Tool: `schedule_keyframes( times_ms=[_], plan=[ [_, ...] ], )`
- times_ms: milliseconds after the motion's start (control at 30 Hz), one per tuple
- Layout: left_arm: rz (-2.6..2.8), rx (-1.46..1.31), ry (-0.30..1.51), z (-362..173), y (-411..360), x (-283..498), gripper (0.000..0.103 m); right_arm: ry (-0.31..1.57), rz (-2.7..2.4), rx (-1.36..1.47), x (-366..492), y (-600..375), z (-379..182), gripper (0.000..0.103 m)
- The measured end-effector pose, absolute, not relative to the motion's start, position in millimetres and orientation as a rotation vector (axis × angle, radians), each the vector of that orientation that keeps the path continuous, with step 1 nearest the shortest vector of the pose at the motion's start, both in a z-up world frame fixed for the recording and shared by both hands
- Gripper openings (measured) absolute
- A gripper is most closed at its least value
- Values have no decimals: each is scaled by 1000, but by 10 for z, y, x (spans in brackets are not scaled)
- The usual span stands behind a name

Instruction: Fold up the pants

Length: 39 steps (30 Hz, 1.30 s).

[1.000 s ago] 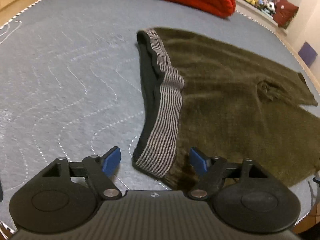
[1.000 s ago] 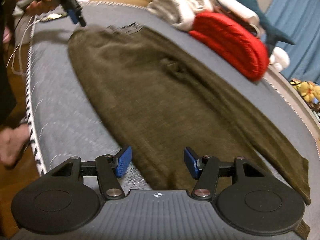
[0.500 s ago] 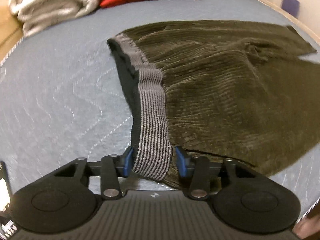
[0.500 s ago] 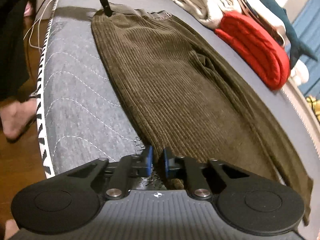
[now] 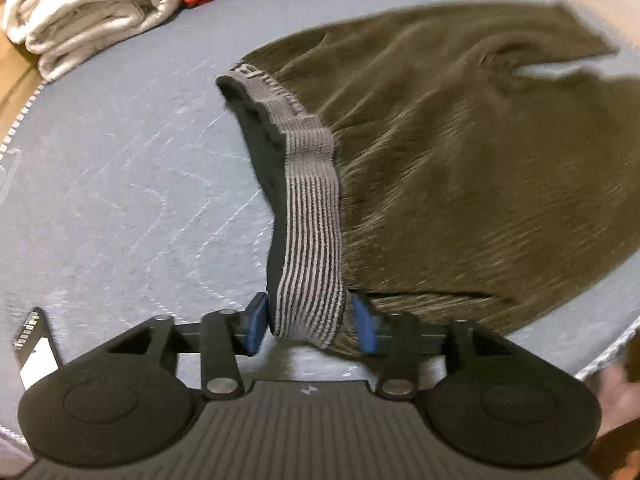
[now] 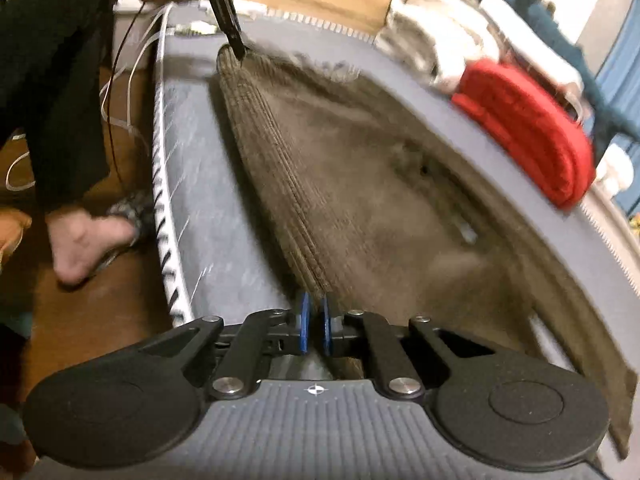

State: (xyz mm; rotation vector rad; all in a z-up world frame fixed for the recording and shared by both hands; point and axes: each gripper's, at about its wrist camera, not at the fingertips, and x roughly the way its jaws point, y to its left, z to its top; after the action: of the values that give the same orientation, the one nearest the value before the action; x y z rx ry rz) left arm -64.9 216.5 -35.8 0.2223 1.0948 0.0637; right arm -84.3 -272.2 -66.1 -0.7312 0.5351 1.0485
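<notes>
The olive corduroy pants (image 5: 460,152) lie spread across a grey-blue quilted mattress (image 5: 120,168), with both ends pinched and raised off the bed.

In the left wrist view, the left gripper (image 5: 310,326) has its jaws closed about the grey striped elastic waistband (image 5: 310,216), the blue pads pressing on either side of the band's near corner. The waistband stands up from the mattress here, its dark inner lining showing on the left, and runs away toward the far corner, which rests on the bed. The corduroy behind it is blurred.

In the right wrist view, the right gripper (image 6: 315,324) has its jaws nearly together on the near edge of the pants (image 6: 360,184), at the leg end; a ridge of fabric rises from the pads and runs along the side of the garment nearest the mattress edge (image 6: 168,240). At the far end of that ridge the left gripper (image 6: 228,24) holds the waist corner.

A folded white blanket (image 5: 88,12) and a red folded item (image 6: 528,128) lie along the far side of the bed. The person's bare foot (image 6: 88,240) stands on the wooden floor (image 6: 120,308) beside the bed.
</notes>
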Motion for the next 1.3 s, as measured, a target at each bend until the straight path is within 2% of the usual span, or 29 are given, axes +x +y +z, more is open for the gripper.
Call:
schedule_keyframes(
  times_ms=[100, 167, 300, 467, 567, 733, 867, 900, 933, 1000, 1033, 1100, 1300],
  plan=[
    [115, 226, 991, -189, 2129, -616, 62, 559, 991, -617, -741, -2922, -575, 27],
    [137, 259, 911, -70, 2028, -606, 66, 559, 899, -441, -568, -3228, -431, 33],
    [75, 330, 818, 45, 1691, -572, 67, 580, 534, -137, -163, -4011, -354, 42],
    [-259, 324, 752, 79, 1139, -565, 67, 710, -26, 189, 150, -5104, -677, 43],
    [-505, 413, 729, -79, 731, -629, 67, 734, -291, 387, 167, -5667, -851, 43],
    [-741, 524, 792, -500, 344, -675, 67, 772, -447, 681, 163, -6203, -1153, 48],
    [-774, 588, 850, -773, 259, -635, 62, 751, -467, 708, 225, -6250, -1184, 48],
    [-782, 594, 846, -792, 259, -603, 59, 746, -478, 710, 233, -6248, -1184, 41],
    [-796, 592, 841, -789, 260, -591, 49, 746, -492, 707, 197, -6229, -1195, 27],
    [-800, 591, 852, -786, 249, -565, 29, 743, -496, 726, 201, -6269, -1227, 10],
    [-798, 599, 851, -762, 253, -635, 18, 735, -496, 737, 182, -6270, -1213, 8],
    [-799, 621, 841, -733, 210, -641, 11, 713, -505, 727, 155, -6246, -1145, 6],
    [-862, 563, 841, -599, 217, -712, 8, 573, -630, 692, -164, -6119, -784, 5]
  ],
)
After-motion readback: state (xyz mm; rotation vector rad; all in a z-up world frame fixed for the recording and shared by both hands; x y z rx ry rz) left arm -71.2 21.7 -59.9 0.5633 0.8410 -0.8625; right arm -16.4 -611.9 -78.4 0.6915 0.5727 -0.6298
